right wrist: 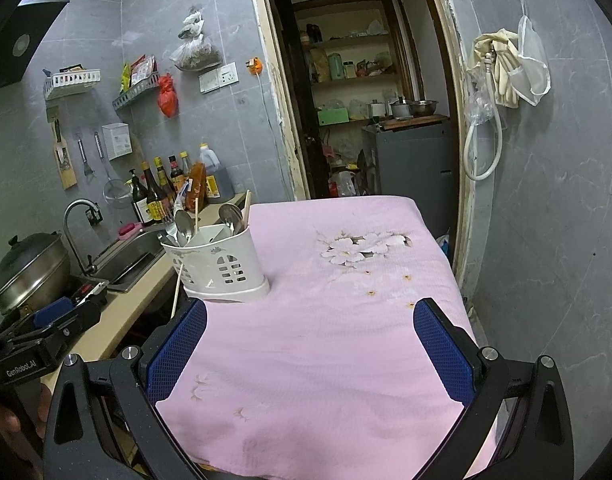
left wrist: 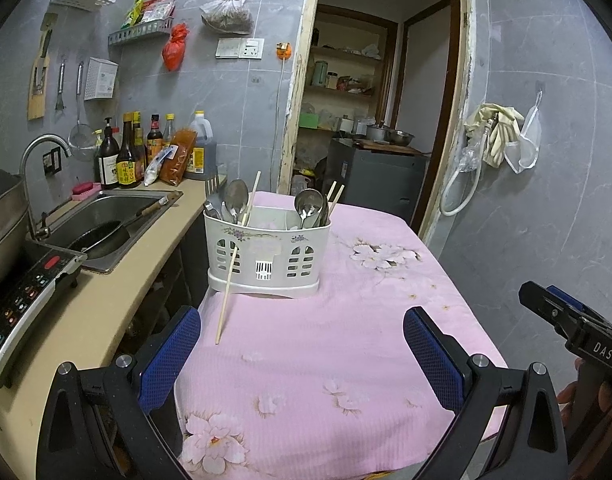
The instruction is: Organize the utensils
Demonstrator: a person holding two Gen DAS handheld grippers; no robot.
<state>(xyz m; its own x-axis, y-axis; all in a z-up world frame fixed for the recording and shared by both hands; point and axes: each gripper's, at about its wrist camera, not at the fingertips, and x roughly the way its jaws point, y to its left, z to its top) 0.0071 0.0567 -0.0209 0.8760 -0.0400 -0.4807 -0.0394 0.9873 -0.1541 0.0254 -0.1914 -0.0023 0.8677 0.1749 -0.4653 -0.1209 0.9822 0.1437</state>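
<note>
both tools stand with jaws spread wide and hold nothing: left gripper [left wrist: 302,352] and right gripper [right wrist: 310,352], each with blue mesh pads, above a pink floral tablecloth [left wrist: 326,340]. white perforated plastic utensil caddy [left wrist: 267,254] stands at the cloth's far left edge, beside the beige counter [left wrist: 106,300]; steel spoons [left wrist: 308,206] and wooden chopsticks [left wrist: 335,196] stand upright in its compartments. one loose wooden chopstick [left wrist: 226,298] leans on the caddy's front, its lower end on the cloth. left wrist view alone shows the black induction cooker panel [left wrist: 22,308] and the pan in the steel sink [left wrist: 102,236]; right wrist view alone shows a lidded steel pot [right wrist: 30,268] and the black range hood [right wrist: 22,28].
</note>
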